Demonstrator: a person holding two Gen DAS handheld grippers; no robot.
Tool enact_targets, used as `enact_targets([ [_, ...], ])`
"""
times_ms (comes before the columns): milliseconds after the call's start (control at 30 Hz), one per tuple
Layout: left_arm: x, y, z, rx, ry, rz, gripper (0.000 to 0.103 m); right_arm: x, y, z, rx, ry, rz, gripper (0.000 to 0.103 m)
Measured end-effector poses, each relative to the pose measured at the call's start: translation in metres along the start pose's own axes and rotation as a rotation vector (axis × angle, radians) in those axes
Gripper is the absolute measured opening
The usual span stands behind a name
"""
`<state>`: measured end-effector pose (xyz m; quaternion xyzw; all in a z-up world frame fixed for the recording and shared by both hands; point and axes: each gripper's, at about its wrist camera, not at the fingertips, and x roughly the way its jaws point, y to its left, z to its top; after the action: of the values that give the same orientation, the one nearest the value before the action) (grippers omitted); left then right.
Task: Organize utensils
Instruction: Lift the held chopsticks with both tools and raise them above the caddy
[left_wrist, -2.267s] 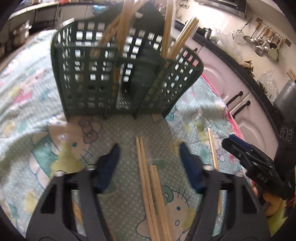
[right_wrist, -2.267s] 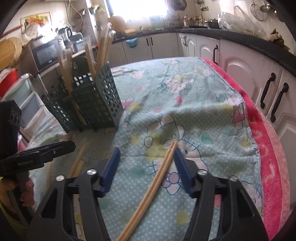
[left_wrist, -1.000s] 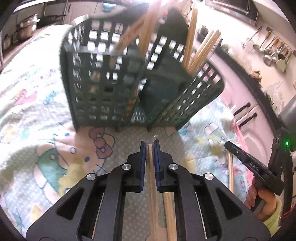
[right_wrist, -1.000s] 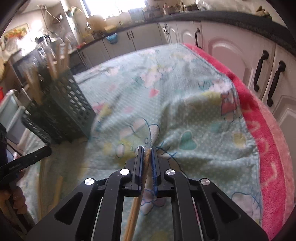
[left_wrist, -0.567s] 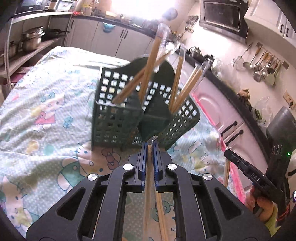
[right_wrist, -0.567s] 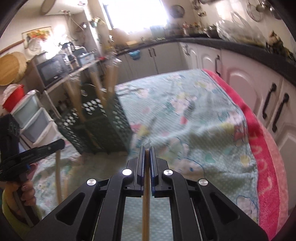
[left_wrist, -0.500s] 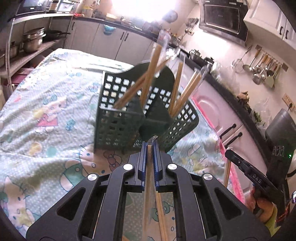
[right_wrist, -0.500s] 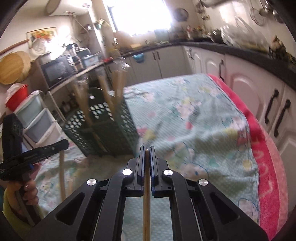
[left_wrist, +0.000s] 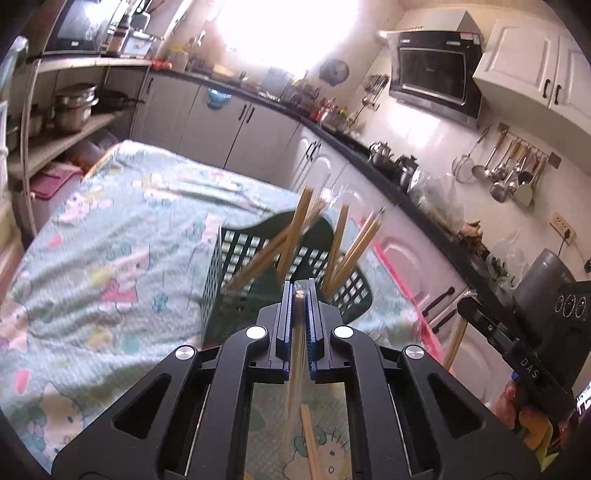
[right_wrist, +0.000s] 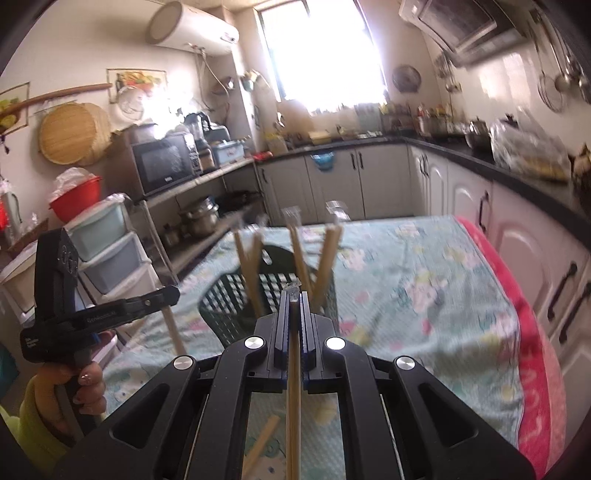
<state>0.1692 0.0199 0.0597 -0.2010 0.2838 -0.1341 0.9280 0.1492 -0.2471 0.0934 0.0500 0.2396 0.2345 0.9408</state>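
Note:
A dark green slotted utensil basket (left_wrist: 236, 291) stands on the cloth-covered table, with several wrapped wooden chopsticks (left_wrist: 295, 232) upright in it; it also shows in the right wrist view (right_wrist: 229, 306). My left gripper (left_wrist: 299, 291) is shut on a wrapped chopstick pair (left_wrist: 295, 369), raised above and just short of the basket. My right gripper (right_wrist: 293, 295) is shut on another chopstick pair (right_wrist: 293, 398), also raised, with the basket ahead of it. Each gripper shows in the other's view, the right one (left_wrist: 517, 354) and the left one (right_wrist: 110, 314).
Loose chopsticks lie on the cloth below the left gripper (left_wrist: 310, 435) and the right gripper (right_wrist: 262, 443). The patterned cloth (left_wrist: 110, 258) has a red-pink edge (right_wrist: 532, 362) at the right. Kitchen cabinets (right_wrist: 461, 199) surround the table.
Both grippers closed on chopstick pairs lying on the cloth, then lifted them. Both views have risen and tilted up, so the basket now sits lower and farther off.

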Motion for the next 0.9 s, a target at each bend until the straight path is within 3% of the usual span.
enact_targets([
  [567,-0.043,-0.03,0.057,0.086,-0.168,-0.045,0.003,0.0,0.027,0.054,-0.026,-0.164,0.07,0.005],
  [900,-0.049,-0.032,0.079,0.113,-0.213,-0.035,0.003,0.005,0.039,0.076,-0.049,-0.221,0.072,0.005],
])
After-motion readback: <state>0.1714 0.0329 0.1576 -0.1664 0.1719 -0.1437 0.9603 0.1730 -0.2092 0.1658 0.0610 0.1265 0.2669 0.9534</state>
